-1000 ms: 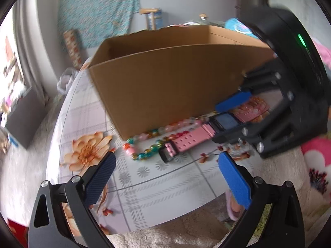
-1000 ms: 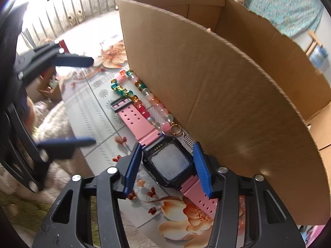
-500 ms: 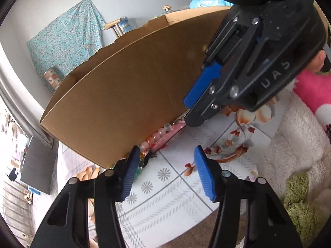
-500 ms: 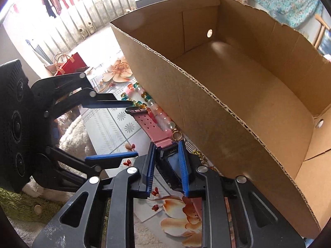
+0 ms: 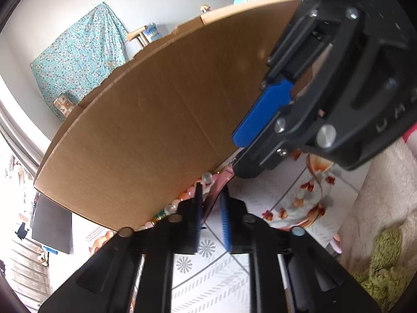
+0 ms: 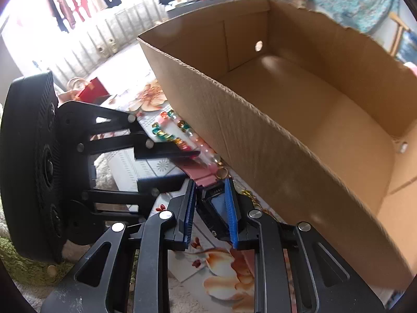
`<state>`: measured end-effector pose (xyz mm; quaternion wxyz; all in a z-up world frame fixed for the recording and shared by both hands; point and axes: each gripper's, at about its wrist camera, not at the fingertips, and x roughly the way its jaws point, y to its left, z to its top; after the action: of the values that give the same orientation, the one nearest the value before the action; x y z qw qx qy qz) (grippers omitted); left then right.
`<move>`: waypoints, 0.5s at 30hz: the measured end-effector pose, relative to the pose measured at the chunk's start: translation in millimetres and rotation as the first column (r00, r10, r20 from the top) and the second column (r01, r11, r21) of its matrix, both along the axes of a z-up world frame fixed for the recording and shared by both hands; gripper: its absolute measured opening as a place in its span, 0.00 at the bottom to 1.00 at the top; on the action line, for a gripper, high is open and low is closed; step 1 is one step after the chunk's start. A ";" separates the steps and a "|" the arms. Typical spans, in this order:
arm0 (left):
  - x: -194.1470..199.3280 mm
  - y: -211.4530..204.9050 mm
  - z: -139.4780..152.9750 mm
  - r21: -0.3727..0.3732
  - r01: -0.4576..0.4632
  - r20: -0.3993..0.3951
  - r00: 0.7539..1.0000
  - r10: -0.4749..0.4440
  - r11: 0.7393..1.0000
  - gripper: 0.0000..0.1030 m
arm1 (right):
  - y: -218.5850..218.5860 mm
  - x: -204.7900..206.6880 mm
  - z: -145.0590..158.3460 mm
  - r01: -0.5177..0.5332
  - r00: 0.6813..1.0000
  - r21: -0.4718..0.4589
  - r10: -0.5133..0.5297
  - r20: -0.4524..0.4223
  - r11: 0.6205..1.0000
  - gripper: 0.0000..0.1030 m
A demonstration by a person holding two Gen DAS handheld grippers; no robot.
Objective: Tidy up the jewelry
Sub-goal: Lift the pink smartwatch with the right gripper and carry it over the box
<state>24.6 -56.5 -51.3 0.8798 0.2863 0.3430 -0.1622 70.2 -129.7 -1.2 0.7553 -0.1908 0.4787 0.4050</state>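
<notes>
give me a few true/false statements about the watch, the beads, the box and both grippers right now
1. The right gripper is closed on the black case of the pink watch. True.
2. The cardboard box already holds the bead bracelet. False: the box interior shows no jewelry; the bead bracelet lies on the table beside the box's outer wall.
3. The left gripper is closed on the watch's pink strap. True.
4. The watch lies far from the box, at the table's edge. False: it sits right along the box's near wall.
5. The tablecloth has a floral print. True.
</notes>
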 end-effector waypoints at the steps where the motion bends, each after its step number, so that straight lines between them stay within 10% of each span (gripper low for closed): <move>1: -1.4 0.0 2.3 -0.002 -0.001 0.012 1.000 0.001 1.000 0.08 | -3.7 -6.2 4.2 0.014 1.000 0.005 -0.014 0.028 1.000 0.23; 15: -25.0 4.9 25.8 -0.045 0.001 0.050 0.999 0.001 0.999 0.06 | -61.4 -66.0 3.6 0.375 0.896 0.013 -0.366 0.251 0.927 0.31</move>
<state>-0.4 -51.6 -25.4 0.8944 0.2705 0.3170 -0.1626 4.2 -191.0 2.5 0.8689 -0.1591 0.4149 0.2180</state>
